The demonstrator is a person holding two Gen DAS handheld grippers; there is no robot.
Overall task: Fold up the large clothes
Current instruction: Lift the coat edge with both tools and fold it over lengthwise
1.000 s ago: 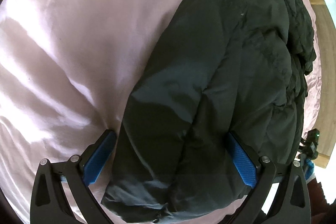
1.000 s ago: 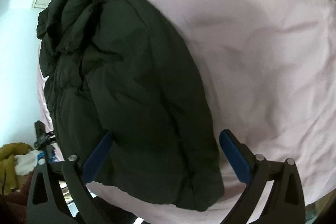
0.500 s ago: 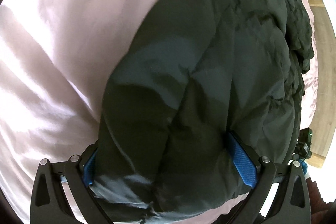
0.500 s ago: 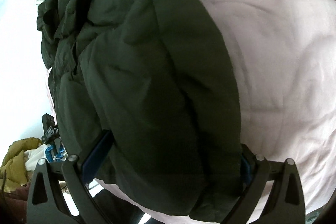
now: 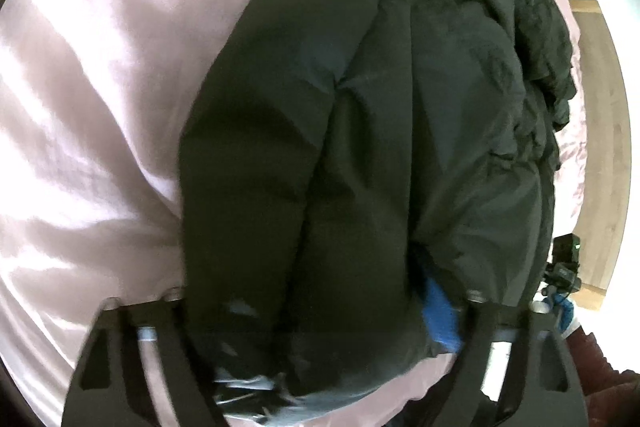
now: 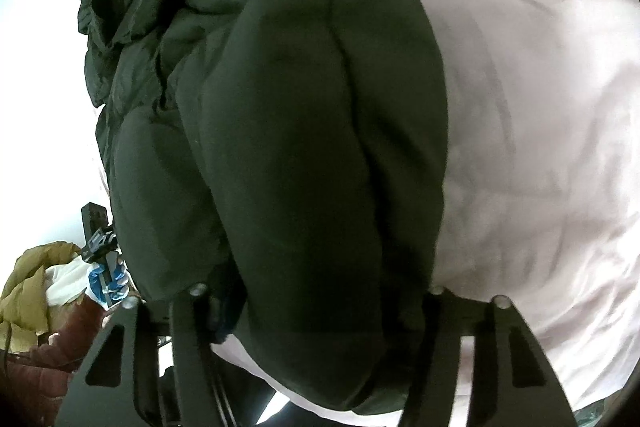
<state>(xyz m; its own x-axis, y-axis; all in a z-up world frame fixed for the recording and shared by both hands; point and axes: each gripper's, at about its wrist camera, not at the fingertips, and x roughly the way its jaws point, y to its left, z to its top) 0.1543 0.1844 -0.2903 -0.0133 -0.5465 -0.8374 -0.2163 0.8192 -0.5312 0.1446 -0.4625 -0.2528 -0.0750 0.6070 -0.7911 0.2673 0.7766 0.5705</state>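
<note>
Both tools have just been closing: the left tool (image 5: 320, 311) and right tool (image 6: 320, 303) now each clench the near hem of the coat (image 5: 400, 107), lying on the bed (image 5: 100, 107) toward 12 o'clock, so folding can likely start.

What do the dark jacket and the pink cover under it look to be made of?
Jacket: looks like padded synthetic shell, perhaps nylon or polyester, dark green-black with a soft matte sheen; it bulges in puffy stitched panels and creases finely.
Cover: thin woven bedding fabric, pale pink, maybe cotton or a smooth blend; it lies in soft shallow wrinkles with faint gloss where light falls. The exact fibre can't be told.
</note>
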